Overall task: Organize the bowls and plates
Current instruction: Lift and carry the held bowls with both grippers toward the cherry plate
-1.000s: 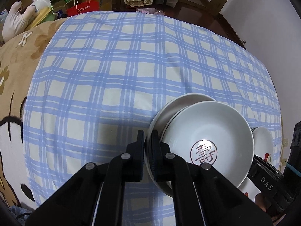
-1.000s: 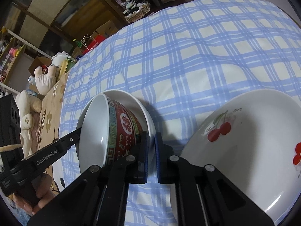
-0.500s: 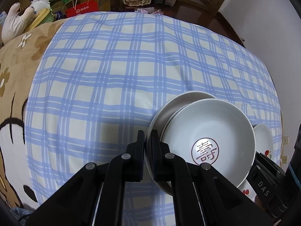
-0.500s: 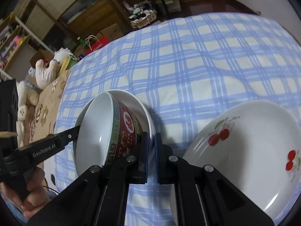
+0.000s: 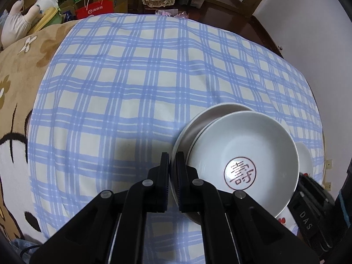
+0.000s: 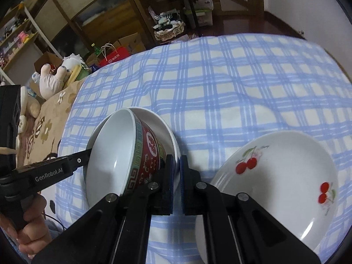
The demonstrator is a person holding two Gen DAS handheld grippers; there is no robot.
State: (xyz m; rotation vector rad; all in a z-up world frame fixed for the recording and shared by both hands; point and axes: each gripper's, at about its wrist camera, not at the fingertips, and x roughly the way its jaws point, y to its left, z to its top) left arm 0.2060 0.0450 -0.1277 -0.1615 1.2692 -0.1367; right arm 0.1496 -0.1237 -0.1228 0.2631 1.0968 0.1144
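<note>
Stack raised, plate (image 5: 198, 123) rim seemingly between fingers (image 5: 164, 176)

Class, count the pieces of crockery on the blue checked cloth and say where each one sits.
3: a plain white plate; a red-patterned bowl resting tilted in it; a white cherry-print plate to their right. Others may lie hidden behind the grippers.

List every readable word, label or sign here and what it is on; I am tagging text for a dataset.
"GenRobot.AI": left gripper, black arm.
"DAS": right gripper, black body.
"壽" in a red circle: inside the white ceramic bowl.
White print on the red paper bag: too blurred to read.
</note>
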